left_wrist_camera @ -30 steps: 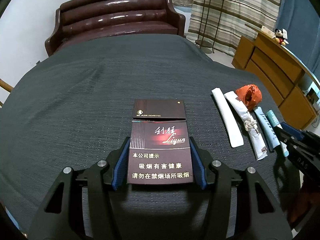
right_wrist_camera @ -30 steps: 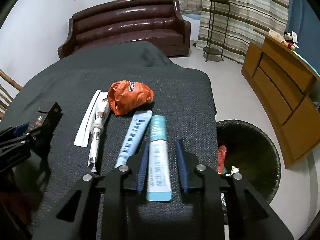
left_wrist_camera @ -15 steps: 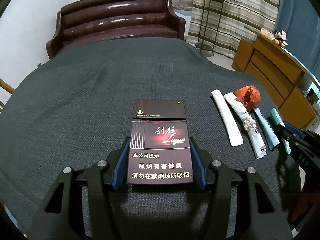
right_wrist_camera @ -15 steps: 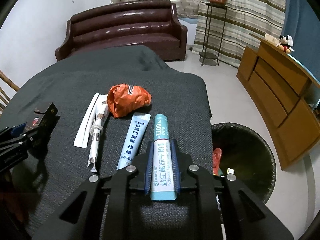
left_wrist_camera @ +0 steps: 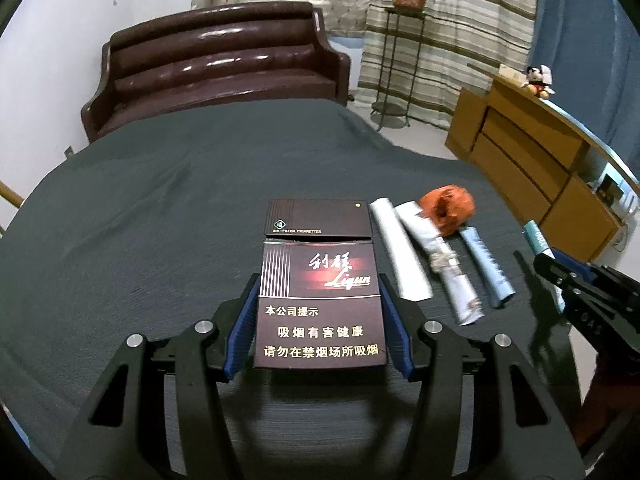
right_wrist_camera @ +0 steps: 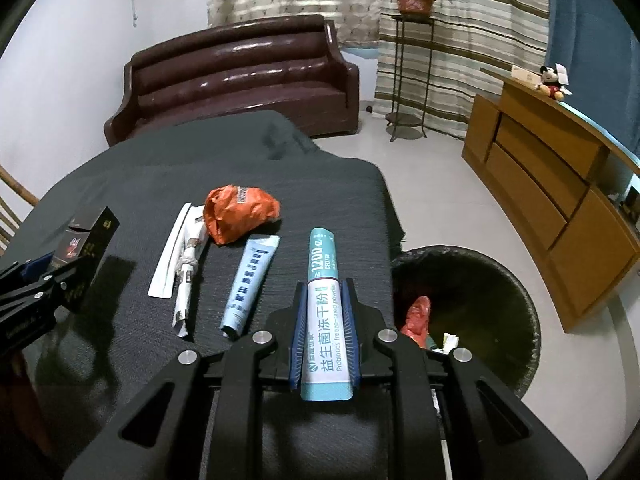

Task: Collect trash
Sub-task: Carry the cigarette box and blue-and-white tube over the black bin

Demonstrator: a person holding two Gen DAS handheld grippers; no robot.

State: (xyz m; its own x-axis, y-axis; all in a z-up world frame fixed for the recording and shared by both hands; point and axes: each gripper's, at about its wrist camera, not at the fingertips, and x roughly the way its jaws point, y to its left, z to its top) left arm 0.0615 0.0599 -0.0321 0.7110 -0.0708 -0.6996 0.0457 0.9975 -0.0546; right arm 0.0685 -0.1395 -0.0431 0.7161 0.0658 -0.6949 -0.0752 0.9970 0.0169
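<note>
My left gripper (left_wrist_camera: 318,280) is shut on a dark red cigarette pack (left_wrist_camera: 320,300) with its lid flipped open, held just above the dark grey cloth-covered table (left_wrist_camera: 160,220). My right gripper (right_wrist_camera: 323,286) is shut on a teal-and-white powder sachet (right_wrist_camera: 322,256), lifted off the cloth near the table's right edge. On the cloth between the two lie an orange crumpled wrapper (right_wrist_camera: 236,214), a light blue sachet (right_wrist_camera: 250,280), a white strip (right_wrist_camera: 170,256) and a twisted white wrapper (right_wrist_camera: 186,276). The left gripper (right_wrist_camera: 60,276) with the pack (right_wrist_camera: 90,236) shows at the left of the right wrist view.
A round bin with a black liner (right_wrist_camera: 480,292) stands on the floor just right of the table, with some red and white trash inside. Behind the table is a brown leather sofa (right_wrist_camera: 240,76). A wooden cabinet (right_wrist_camera: 560,200) and a plant stand (right_wrist_camera: 408,80) are to the right.
The right gripper's jaws have closed onto the teal-and-white sachet and raised it. Both grippers have shifted a little toward the bin side, the left still holding the pack.
</note>
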